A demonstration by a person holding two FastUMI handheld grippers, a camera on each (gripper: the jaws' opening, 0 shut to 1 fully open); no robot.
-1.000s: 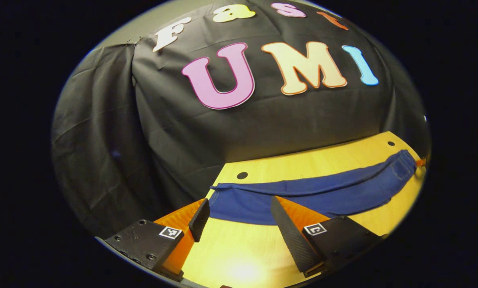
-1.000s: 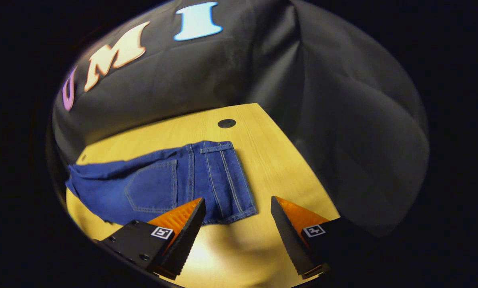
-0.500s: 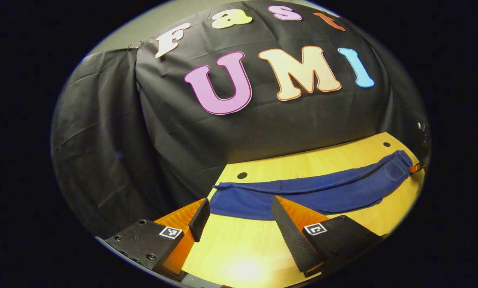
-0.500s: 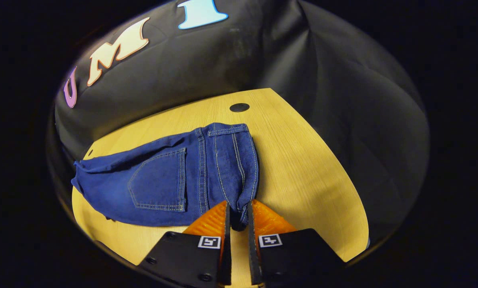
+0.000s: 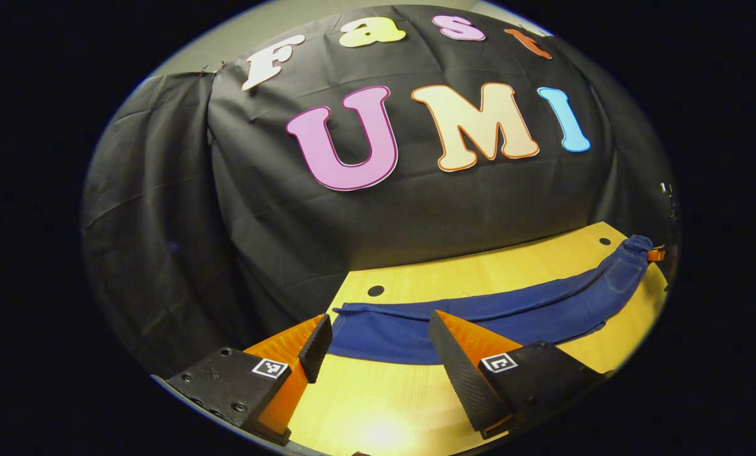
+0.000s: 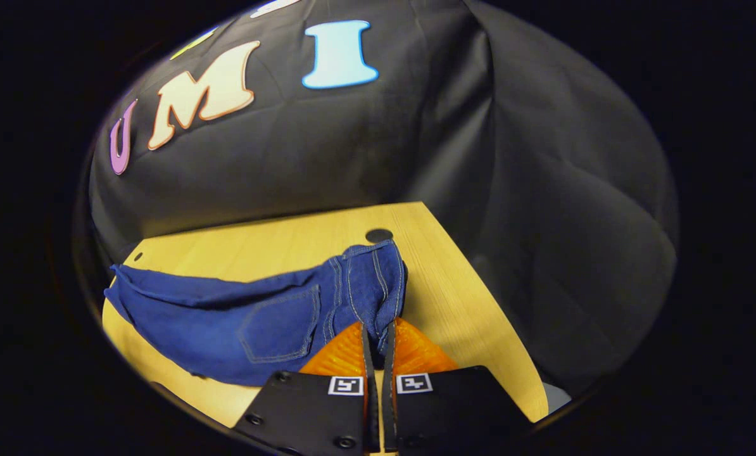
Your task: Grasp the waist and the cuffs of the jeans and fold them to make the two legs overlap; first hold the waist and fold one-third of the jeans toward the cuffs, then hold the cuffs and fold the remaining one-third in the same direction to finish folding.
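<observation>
**Waist end pinched, cuff end not yet held — folding at its start**

Table (image 6: 466, 297): pale wood, with a dark round hole near each far corner. Black cloth wall (image 5: 182, 221) behind and to the sides.

Jeans (image 6: 226, 316): lie across the table as a long blue strip. In the right gripper view the waist end is nearest, back pocket and seams up, the cloth bunched and lifting toward the fingers. In the left gripper view the jeans (image 5: 479, 310) run from just ahead of the fingers off to the far right.

Right gripper (image 6: 377, 335): fingers closed to a narrow slit with the waistband edge clamped between them; both fingers press on the denim.

Left gripper (image 5: 378, 345): fingers spread wide, nothing between them, low over bare table just short of the near leg edge.

Progress, as a judgement: only 1 of 2 grasps is made. The leg-over-leg fold and both 1/3 folds look not yet done; the strip reads as full length.

Hard to make out:
- Whether the 2 legs already overlap; layering is not readable from either view.
- The cuff hem itself; the leg end in the left gripper view sits partly behind the fingers.
- A small orange piece (image 5: 655, 254) at the waist end, probably the other gripper, too small to confirm.
- The person's hands.
</observation>
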